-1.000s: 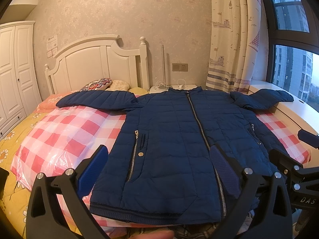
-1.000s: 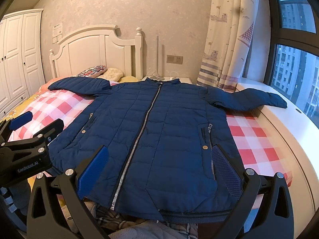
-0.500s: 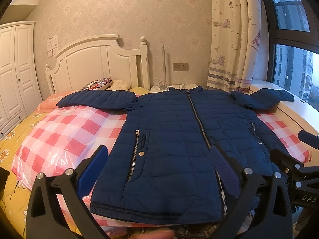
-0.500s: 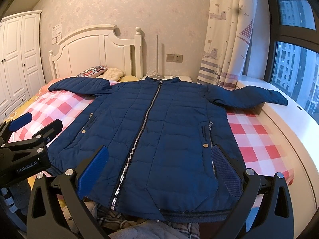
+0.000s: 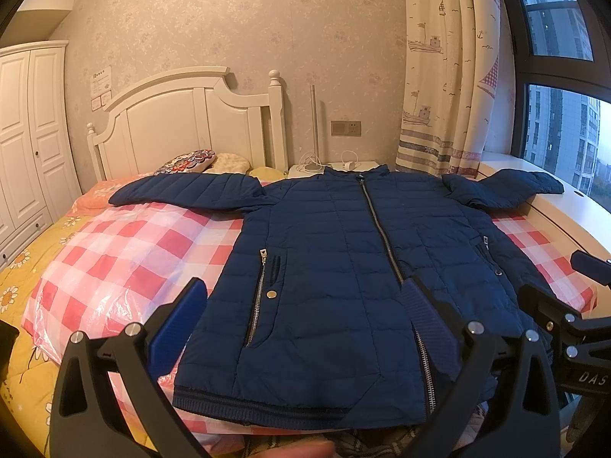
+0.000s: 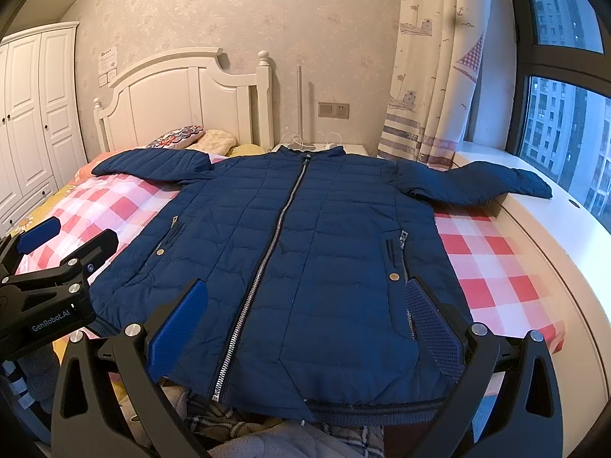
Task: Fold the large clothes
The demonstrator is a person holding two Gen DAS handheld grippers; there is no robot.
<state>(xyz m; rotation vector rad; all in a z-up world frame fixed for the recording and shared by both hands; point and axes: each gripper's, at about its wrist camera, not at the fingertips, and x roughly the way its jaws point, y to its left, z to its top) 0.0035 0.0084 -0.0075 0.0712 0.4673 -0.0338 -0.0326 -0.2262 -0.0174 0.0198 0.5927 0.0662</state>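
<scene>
A navy quilted jacket (image 5: 343,267) lies flat and zipped on the bed, front up, both sleeves spread out sideways; it also shows in the right wrist view (image 6: 305,248). My left gripper (image 5: 303,324) is open and empty, held just above the jacket's hem on its left half. My right gripper (image 6: 305,324) is open and empty above the hem on the right half. Each gripper shows at the edge of the other's view: the right gripper (image 5: 573,328) and the left gripper (image 6: 49,267).
The jacket rests on a pink checked cover (image 5: 126,259) over a yellow flowered sheet (image 5: 23,267). A white headboard (image 5: 191,126) and pillows (image 5: 187,160) are at the far end. A white window ledge (image 6: 553,236) runs along the right. A wardrobe (image 5: 26,133) stands left.
Both views shift only slightly; the grippers stay open over the hem and the jacket has not moved.
</scene>
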